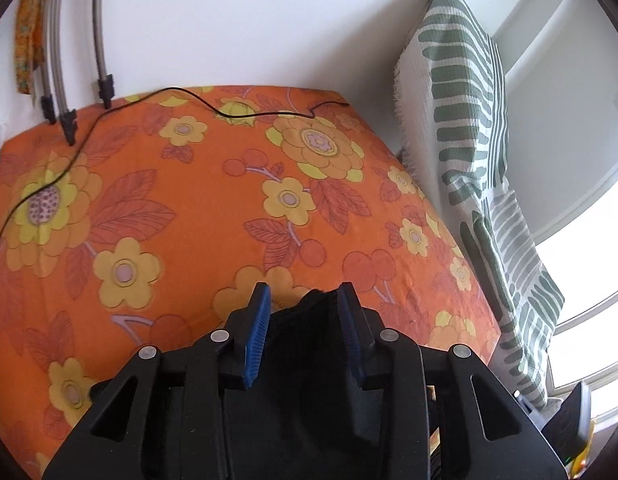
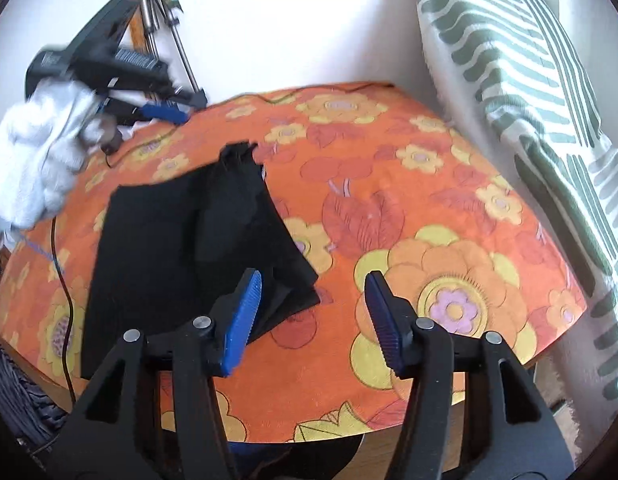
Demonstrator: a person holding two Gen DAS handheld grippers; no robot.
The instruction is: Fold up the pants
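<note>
The black pants (image 2: 189, 240) lie folded on the orange flowered tablecloth (image 2: 389, 200), left of centre in the right wrist view. My right gripper (image 2: 313, 304) is open and empty, hovering just past the pants' near right corner. My left gripper (image 2: 165, 110) shows in the right wrist view at the far left, blurred, above the table and apart from the pants. In the left wrist view my left gripper (image 1: 303, 304) has its blue pads (image 1: 259, 332) apart, with black cloth (image 1: 309, 320) seen between and below them; no grip on it shows.
A green-and-white striped cloth (image 1: 469, 120) hangs along the right side of the table. A thin black cable (image 1: 109, 120) runs over the far part of the tablecloth. Tripod legs (image 1: 101, 40) stand at the back left by the white wall. A bright window is at right.
</note>
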